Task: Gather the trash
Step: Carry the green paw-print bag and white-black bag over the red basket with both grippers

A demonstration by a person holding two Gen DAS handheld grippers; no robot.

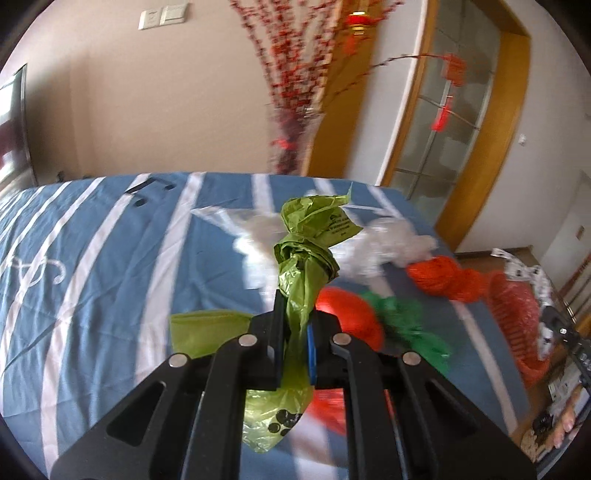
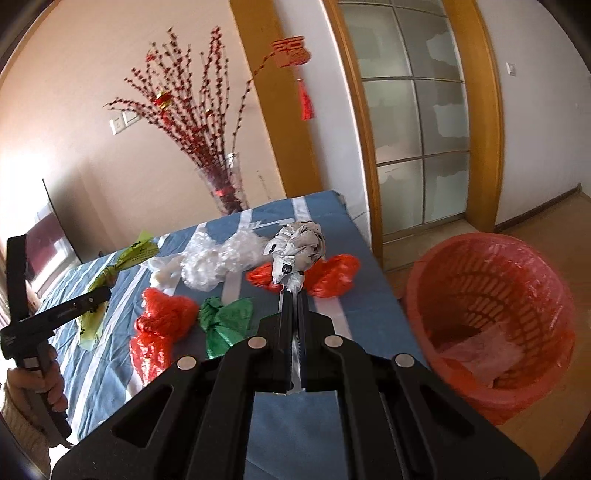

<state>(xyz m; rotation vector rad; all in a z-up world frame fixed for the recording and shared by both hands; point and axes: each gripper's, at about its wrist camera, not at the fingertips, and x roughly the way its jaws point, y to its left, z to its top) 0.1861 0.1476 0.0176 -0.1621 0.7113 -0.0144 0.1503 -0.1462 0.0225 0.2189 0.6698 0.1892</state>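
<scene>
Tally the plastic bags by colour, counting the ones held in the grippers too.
Lime green bag: 1
Dark green bag: 1
Red bags: 2
Clear bag: 1
White printed bag: 1
Total: 6

Past the table's (image 2: 325, 314) far edge I saw a glass vase (image 2: 225, 192) of red-berried branches (image 2: 184, 110) standing against the beige wall. A red tasselled ornament (image 2: 306, 101) hung from one branch. Wall switches (image 1: 162, 15) sat high on that wall. Off the far right corner, a frosted-glass door (image 2: 417, 129) in a yellow wooden frame. Blue, white-striped cloth (image 1: 92, 258) covered the table.
</scene>
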